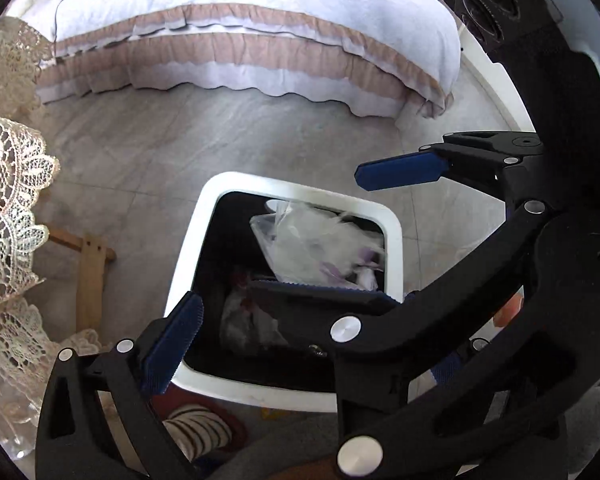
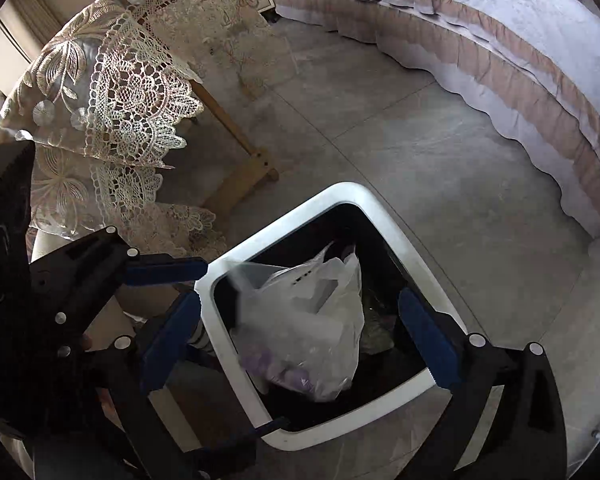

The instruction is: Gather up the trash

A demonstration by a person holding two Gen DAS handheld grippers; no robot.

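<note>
A white square trash bin with a black liner stands on the floor; it also shows in the right wrist view. A clear plastic bag of trash lies inside it, with more crumpled trash below; the bag shows in the right wrist view too. My left gripper is open over the bin's near rim, holding nothing. My right gripper is open, its blue fingers spread on either side of the bag above the bin. It crosses the left wrist view from the right.
A bed with a lilac and brown ruffled skirt stands beyond the bin. A lace-covered piece of furniture with wooden legs is to the left. Grey tiled floor lies between. A striped slipper sits by the bin.
</note>
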